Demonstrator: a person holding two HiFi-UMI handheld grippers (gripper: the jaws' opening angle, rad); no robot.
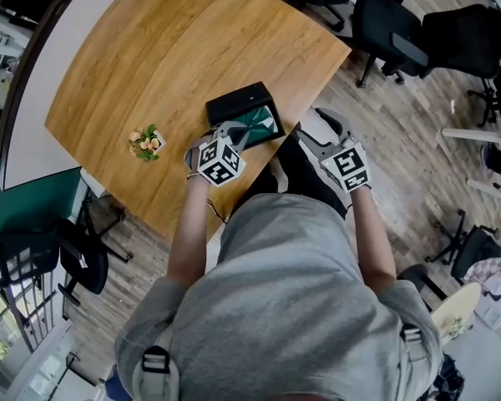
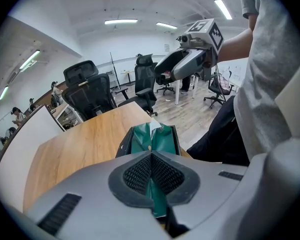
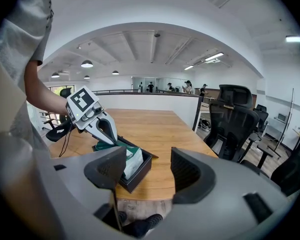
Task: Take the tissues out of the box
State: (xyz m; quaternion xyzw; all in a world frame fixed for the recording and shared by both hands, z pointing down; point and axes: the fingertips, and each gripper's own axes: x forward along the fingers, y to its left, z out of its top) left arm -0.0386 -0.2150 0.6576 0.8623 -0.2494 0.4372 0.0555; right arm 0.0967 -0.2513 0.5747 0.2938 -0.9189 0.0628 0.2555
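- Pinching a fold of the green tissue pack point(image 2: 155, 139) between its pads, the left tool point(image 2: 152, 176) is closed tight on the wrapper, and a strip of green film runs back through the shut jaws.
- The pack sits in the black box point(image 1: 234, 103). Its long axis follows the box's length and points away from the left tool toward the far end of the box.
- From the right tool's view the pack point(image 3: 130, 161) tilts. The part under the left tool point(image 3: 112, 141) is drawn up above the rim, while the pale end facing the camera lies lower, against the box point(image 3: 140, 173) wall.
- The box lies on the table point(image 1: 175, 48) close to the edge nearest the person, well apart from a small flower pot point(image 1: 146, 143).
- The right tool point(image 3: 147, 174) has its jaws wide apart with nothing between them.
- In the head view the right tool point(image 1: 313, 122) is just off the table edge, to the right of the box and not touching it. It points roughly toward the box and the left tool point(image 1: 242, 132).
- From the left tool's view the right tool point(image 2: 162, 73) hangs in the air above and beyond the box point(image 2: 122, 146), its tip aimed down-left.
- Office chairs point(image 1: 384, 23) stand on the wood floor beyond the table.
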